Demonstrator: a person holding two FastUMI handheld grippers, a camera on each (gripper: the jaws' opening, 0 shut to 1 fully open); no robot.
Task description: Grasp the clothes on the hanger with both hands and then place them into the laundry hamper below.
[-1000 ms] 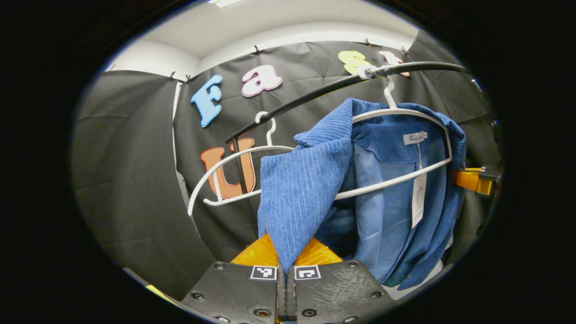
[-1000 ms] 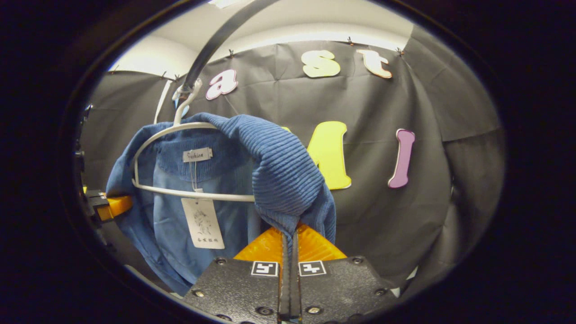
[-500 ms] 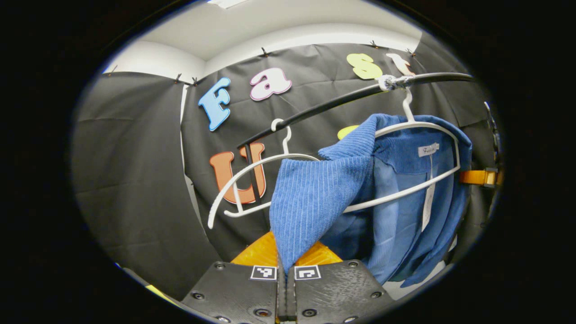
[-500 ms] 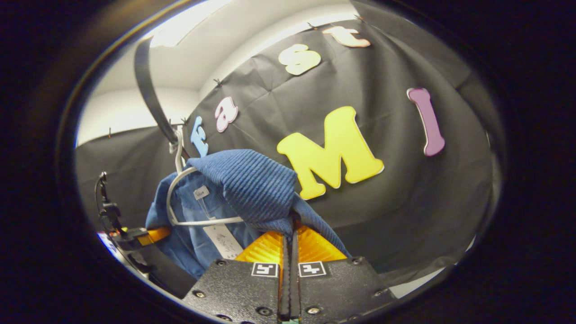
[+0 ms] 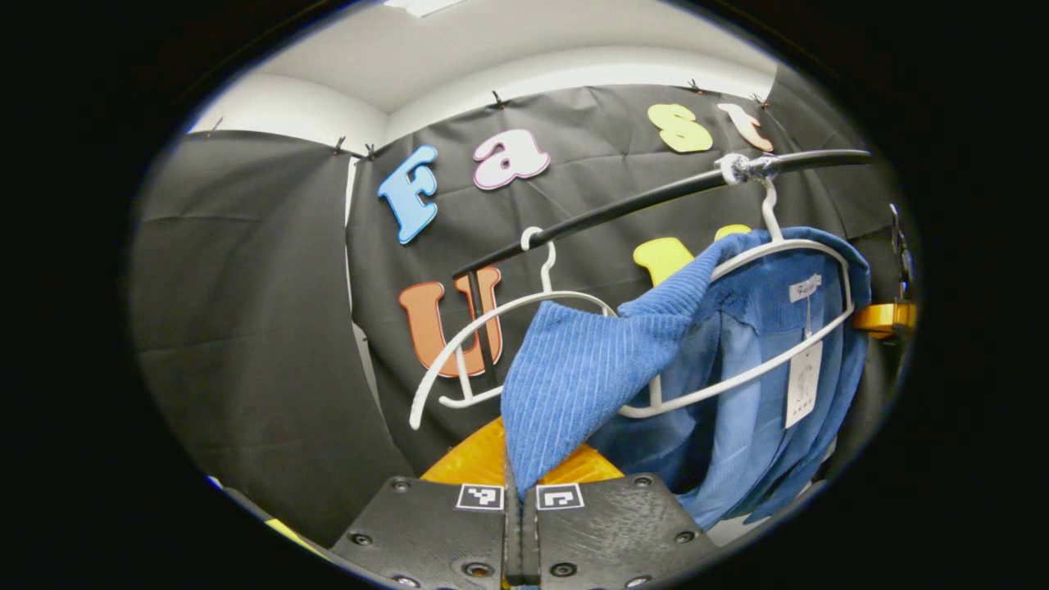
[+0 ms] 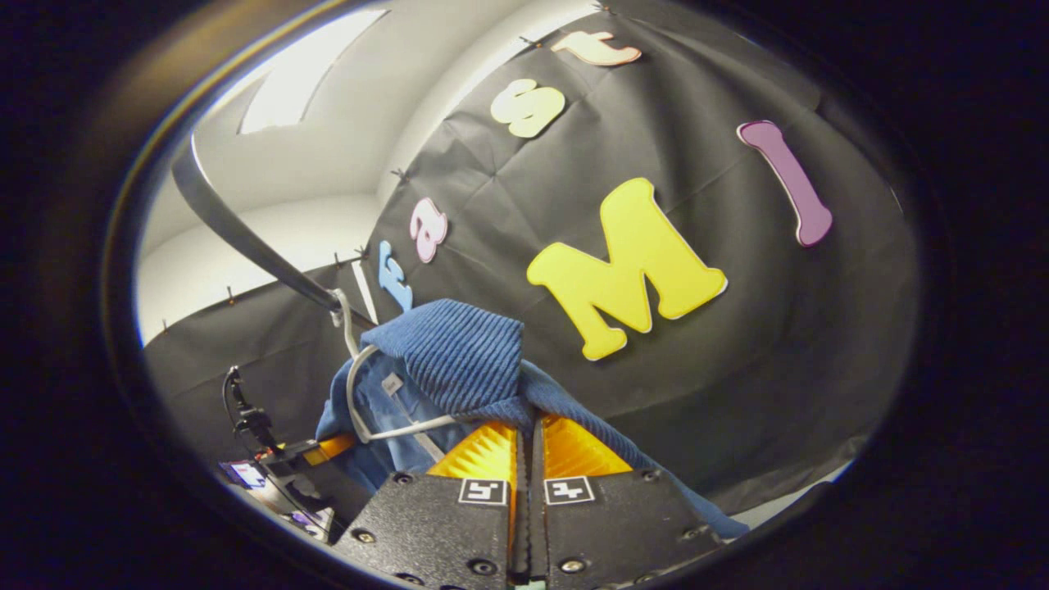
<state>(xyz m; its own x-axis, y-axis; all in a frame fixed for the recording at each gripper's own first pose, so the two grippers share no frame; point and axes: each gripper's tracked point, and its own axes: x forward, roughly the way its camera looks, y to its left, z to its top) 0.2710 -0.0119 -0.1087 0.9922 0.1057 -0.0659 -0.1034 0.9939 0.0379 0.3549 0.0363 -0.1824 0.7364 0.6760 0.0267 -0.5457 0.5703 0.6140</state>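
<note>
A blue ribbed garment (image 5: 598, 369) hangs on a white hanger (image 5: 778, 254) from a black rail (image 5: 623, 209). One shoulder of it is stretched down to my left gripper (image 5: 520, 479), which is shut on the cloth. In the right gripper view the same garment (image 6: 459, 360) is pulled off the hanger (image 6: 361, 389) toward my right gripper (image 6: 529, 434), shut on the other shoulder. A paper tag (image 5: 805, 383) dangles from the collar. The other gripper (image 5: 881, 315) peeks out at the garment's far side.
A second, bare white hanger (image 5: 492, 315) hangs on the rail to the left of the garment. The black cloth wall stands close behind. In the right gripper view the other gripper (image 6: 320, 449) and cables show at the lower left.
Both grippers have drawn away from the hanger with the cloth, stretching the shoulders outward. The right gripper view has tilted and the hanger now looks smaller and farther off.
</note>
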